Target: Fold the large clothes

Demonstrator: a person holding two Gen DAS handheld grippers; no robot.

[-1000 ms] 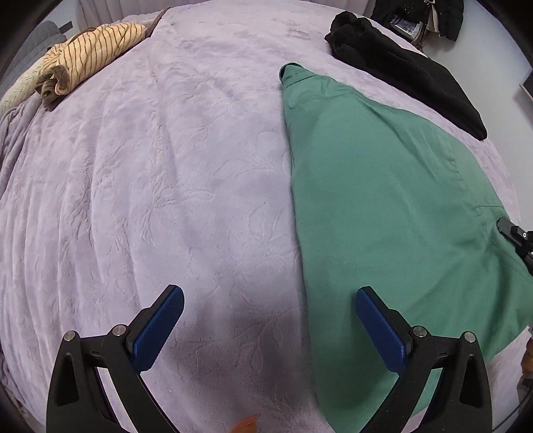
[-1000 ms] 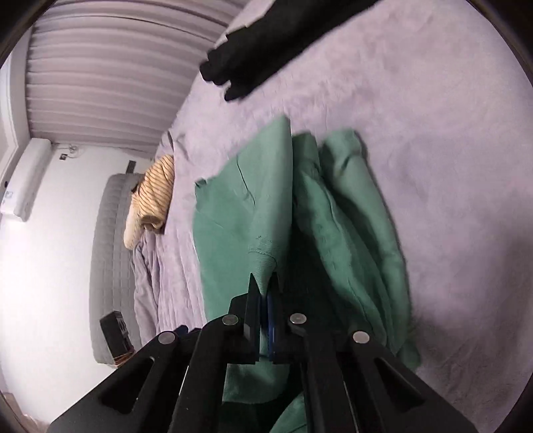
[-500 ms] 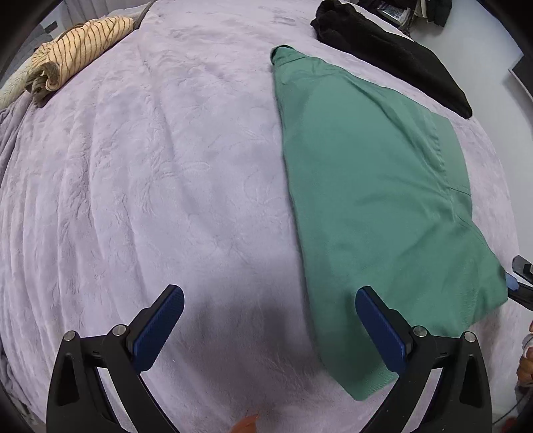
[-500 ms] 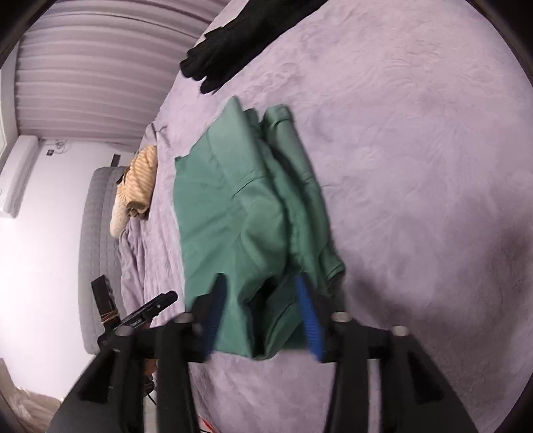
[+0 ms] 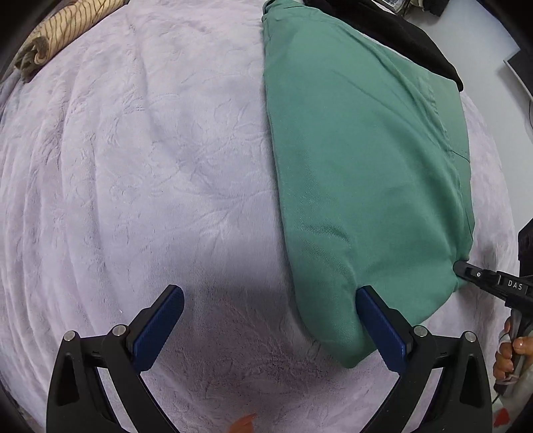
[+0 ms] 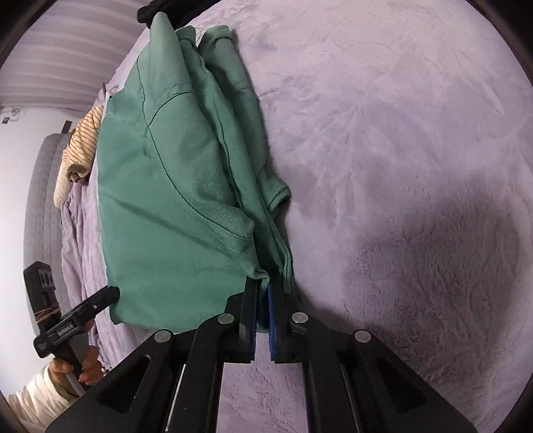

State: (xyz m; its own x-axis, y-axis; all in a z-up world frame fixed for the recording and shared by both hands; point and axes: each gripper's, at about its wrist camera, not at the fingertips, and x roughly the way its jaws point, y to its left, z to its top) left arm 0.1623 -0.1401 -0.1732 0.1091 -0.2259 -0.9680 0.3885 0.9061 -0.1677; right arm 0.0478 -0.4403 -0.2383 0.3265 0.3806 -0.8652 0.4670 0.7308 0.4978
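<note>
A green garment (image 5: 363, 173) lies folded lengthwise on the lilac bedspread (image 5: 150, 166); its stacked layers show in the right wrist view (image 6: 173, 186). My left gripper (image 5: 269, 319) is open just above the bedspread, its right finger (image 5: 379, 319) against the garment's near corner. My right gripper (image 6: 263, 299) is shut on the garment's near edge layers. The right gripper's tip also shows at the garment's right corner in the left wrist view (image 5: 466, 268).
A striped beige garment (image 5: 66, 23) lies rolled at the far left of the bed. A black garment (image 5: 399, 33) lies beyond the green one at the far right. The bed's right edge and a pale floor (image 5: 473, 36) are past it.
My right gripper opened, let the garment settle flat, then shut again on its near edge. My left gripper moved closer, reaching the garment's near corner.
</note>
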